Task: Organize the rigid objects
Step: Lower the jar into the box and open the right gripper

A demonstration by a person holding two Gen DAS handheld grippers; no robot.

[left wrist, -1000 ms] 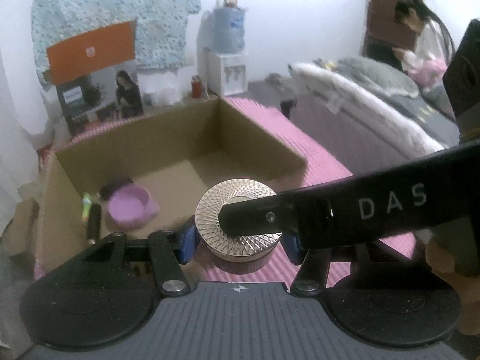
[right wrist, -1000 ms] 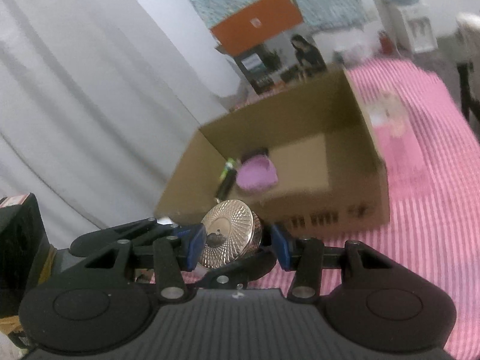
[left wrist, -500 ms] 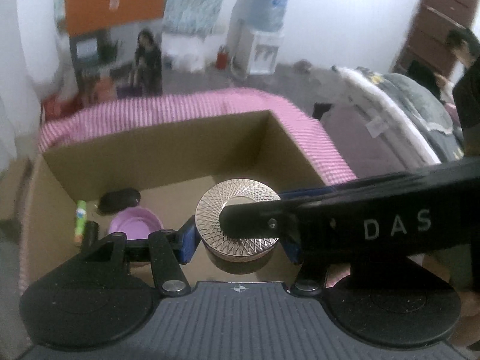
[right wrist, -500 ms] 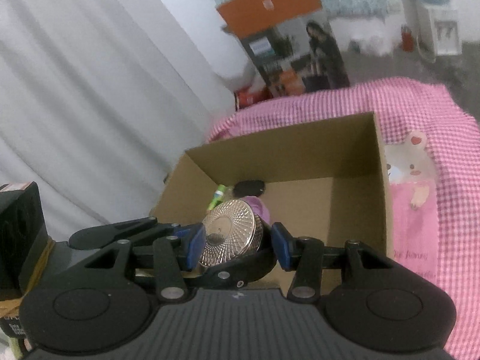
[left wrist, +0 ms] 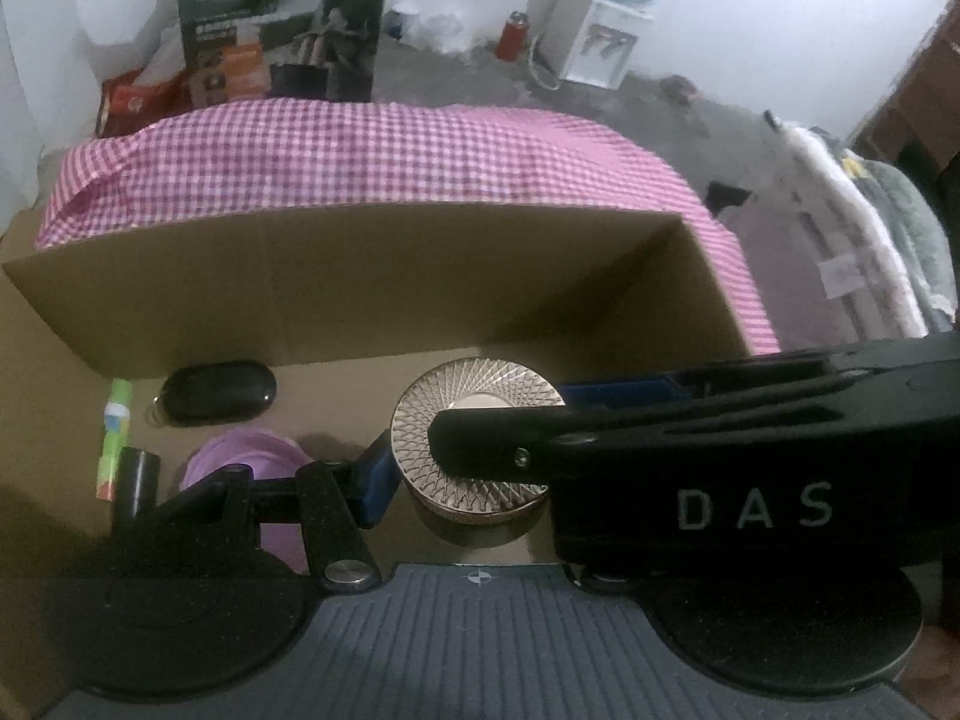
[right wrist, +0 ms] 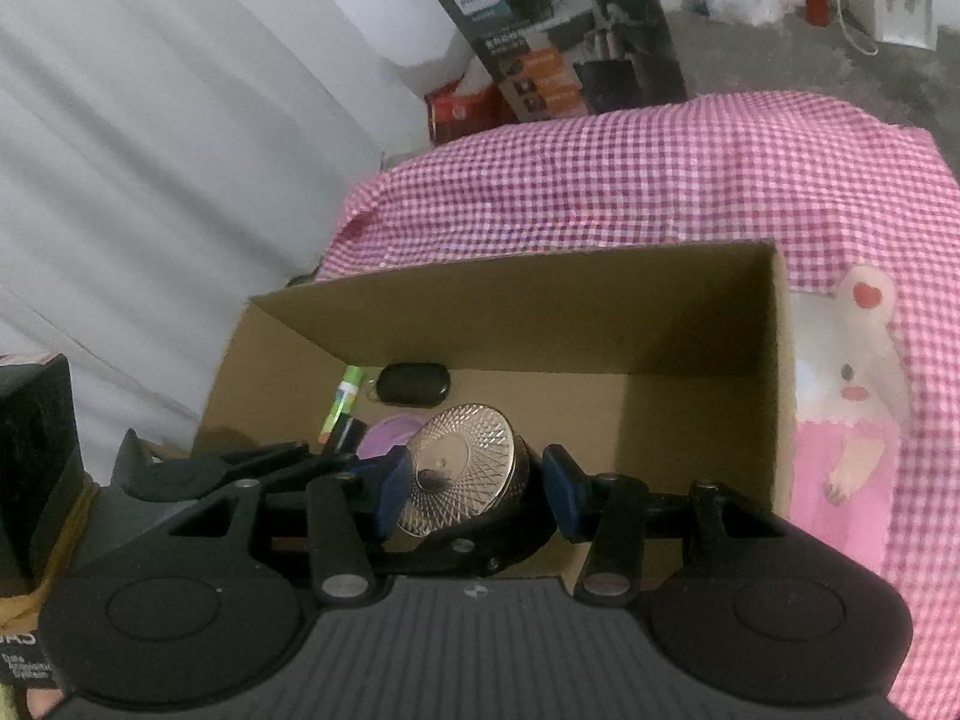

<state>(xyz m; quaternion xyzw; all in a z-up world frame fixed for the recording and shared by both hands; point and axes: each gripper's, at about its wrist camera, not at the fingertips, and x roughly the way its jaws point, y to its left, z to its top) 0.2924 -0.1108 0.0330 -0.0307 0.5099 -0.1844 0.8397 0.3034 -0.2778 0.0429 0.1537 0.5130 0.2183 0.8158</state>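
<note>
1. Over the open brown cardboard box [left wrist: 372, 276], both tools hang above its floor with the round gold tin with a diamond-cut lid [left wrist: 474, 444] clamped between them; it sits above the middle of the floor, clear of the walls.

2. At the far left of the floor lie a slim green-and-white tube [left wrist: 114, 432] with its long axis running toward the back wall, a short black cylinder [left wrist: 137, 477] at its near end, a black oval key-fob-like case [left wrist: 219, 395] lying crosswise by the back wall, and a lilac plastic bowl [left wrist: 246, 462] just left of the tin.

3. The left gripper [left wrist: 462, 468] is closed on the tin: its blue left pad presses the rim, while its right finger is hidden behind the other tool. The tin's flat lid faces up in this view.

4. The right gripper [right wrist: 474, 480] is also clamped on the tin [right wrist: 465, 468], a blue pad at each side; here the lid tilts toward the camera. One of its black fingers crosses the left wrist view and lies over the lid.

5. What the set-down likely turns on: bare cardboard lies straight below and to the right of the tin, the clutter only to the left, so a straight descent looks safe. Neither hand is clearly nearer.

6. Writing: "DAS" in pale capitals on the right tool's body; "PHILIPS" on the dark and orange printed carton [left wrist: 270, 18] behind the pink gingham cloth [left wrist: 372, 162]. Smaller print there is unreadable.

7. At the far right of the right wrist view, a pink cartoon-animal patch [right wrist: 852, 408] lies on the cloth beside the box.
</note>
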